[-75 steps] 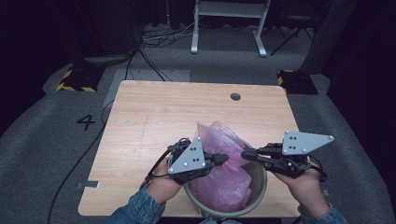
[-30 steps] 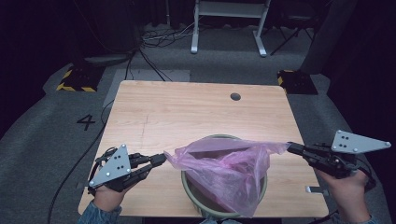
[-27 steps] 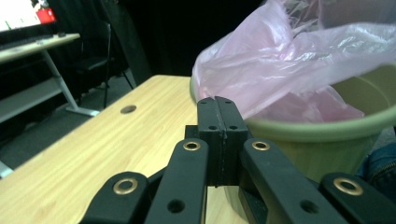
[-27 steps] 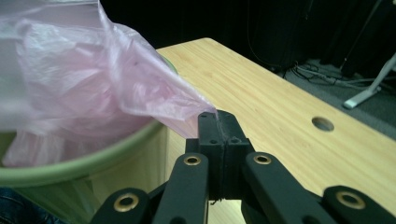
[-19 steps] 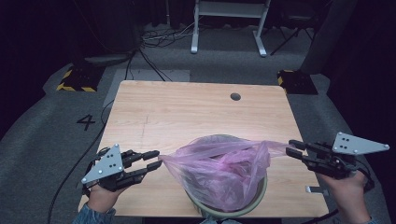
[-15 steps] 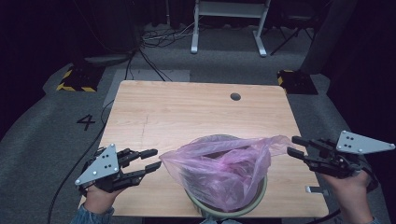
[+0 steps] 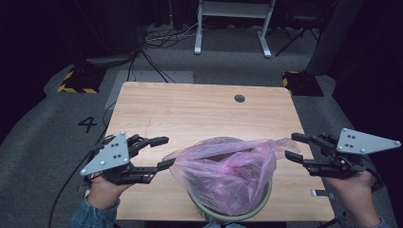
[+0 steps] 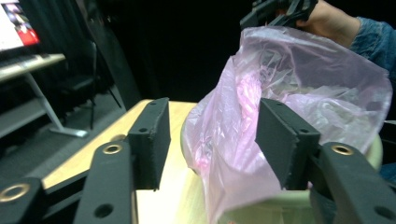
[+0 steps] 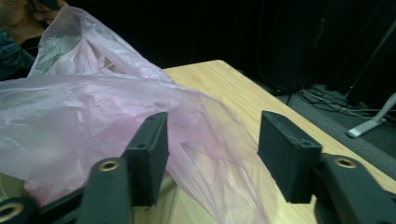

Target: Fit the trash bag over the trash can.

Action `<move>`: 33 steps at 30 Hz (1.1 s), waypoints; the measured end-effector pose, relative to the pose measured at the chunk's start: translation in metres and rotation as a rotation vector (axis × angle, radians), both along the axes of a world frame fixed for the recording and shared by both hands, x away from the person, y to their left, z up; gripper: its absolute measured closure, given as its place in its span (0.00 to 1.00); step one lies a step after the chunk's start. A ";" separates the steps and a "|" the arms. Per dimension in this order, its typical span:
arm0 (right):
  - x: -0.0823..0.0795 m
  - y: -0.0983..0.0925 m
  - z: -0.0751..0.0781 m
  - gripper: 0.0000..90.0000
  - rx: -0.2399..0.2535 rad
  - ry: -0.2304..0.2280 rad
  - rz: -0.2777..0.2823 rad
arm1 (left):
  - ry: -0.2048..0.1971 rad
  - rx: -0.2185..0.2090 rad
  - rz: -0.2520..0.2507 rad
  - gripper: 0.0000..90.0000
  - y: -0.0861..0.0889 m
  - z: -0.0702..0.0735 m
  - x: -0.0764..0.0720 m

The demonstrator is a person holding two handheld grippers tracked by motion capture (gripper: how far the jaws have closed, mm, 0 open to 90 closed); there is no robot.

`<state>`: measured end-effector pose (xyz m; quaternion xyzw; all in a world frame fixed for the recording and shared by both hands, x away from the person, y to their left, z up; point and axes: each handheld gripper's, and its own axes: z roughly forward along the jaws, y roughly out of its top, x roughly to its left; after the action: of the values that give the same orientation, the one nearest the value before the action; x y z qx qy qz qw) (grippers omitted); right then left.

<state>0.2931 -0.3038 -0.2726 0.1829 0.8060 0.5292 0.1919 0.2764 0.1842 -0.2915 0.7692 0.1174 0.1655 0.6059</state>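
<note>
Jaws: both pairs spread, gripping nothing.
Left gripper (image 7: 162,152): bag edge just past its jaw tips.
Right gripper (image 7: 293,147): same, opposite side.
Pink bag (image 7: 228,168): between the grippers, lining pale bin (image 7: 266,197).
Table (image 7: 199,109): bare wood beyond.

The pink bag (image 7: 228,173) hides most of the bin (image 7: 259,202), perhaps a pale green one.

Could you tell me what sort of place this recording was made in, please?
Probably a lab or studio set up for recording: a lone wooden table on grey carpet marked with a number 4, loose cables across the floor, and dark surroundings.
</note>
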 end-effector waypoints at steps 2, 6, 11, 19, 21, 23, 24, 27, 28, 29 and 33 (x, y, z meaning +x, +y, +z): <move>0.001 0.007 0.001 0.44 -0.016 -0.002 0.023 | 0.025 0.013 -0.011 0.47 -0.010 -0.001 0.008; 0.000 0.022 -0.003 0.72 -0.095 0.017 0.103 | 0.048 0.116 -0.006 0.73 -0.025 -0.008 0.015; -0.011 0.023 -0.015 0.93 -0.131 0.066 0.183 | 0.080 0.134 0.053 0.99 -0.021 -0.027 0.015; -0.024 0.002 -0.036 0.96 -0.129 0.111 0.178 | 0.085 0.030 0.078 0.99 0.000 -0.035 0.012; -0.023 -0.002 -0.032 0.79 -0.064 0.073 0.120 | 0.076 0.036 0.083 0.99 -0.003 -0.033 0.011; -0.020 -0.003 -0.026 0.62 -0.024 0.064 0.095 | 0.072 0.047 0.086 0.99 -0.006 -0.032 0.011; -0.018 -0.003 -0.023 0.56 -0.010 0.052 0.072 | 0.074 0.047 0.085 0.99 -0.007 -0.032 0.012; -0.016 0.001 -0.014 0.47 0.003 -0.019 0.035 | 0.077 0.056 0.091 0.99 -0.008 -0.033 0.013; -0.015 0.002 -0.011 0.46 0.009 -0.038 0.041 | 0.079 0.064 0.087 0.96 -0.009 -0.033 0.015; -0.013 0.003 -0.008 0.45 0.008 -0.053 0.040 | 0.086 0.068 0.075 0.89 -0.011 -0.033 0.016; 0.001 0.006 0.005 0.38 0.018 -0.106 0.008 | 0.081 0.069 0.014 0.57 -0.022 -0.029 0.018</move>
<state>0.2943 -0.2976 -0.2678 0.1530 0.7907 0.5461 0.2304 0.2946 0.1625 -0.3206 0.7948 0.1417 0.1423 0.5728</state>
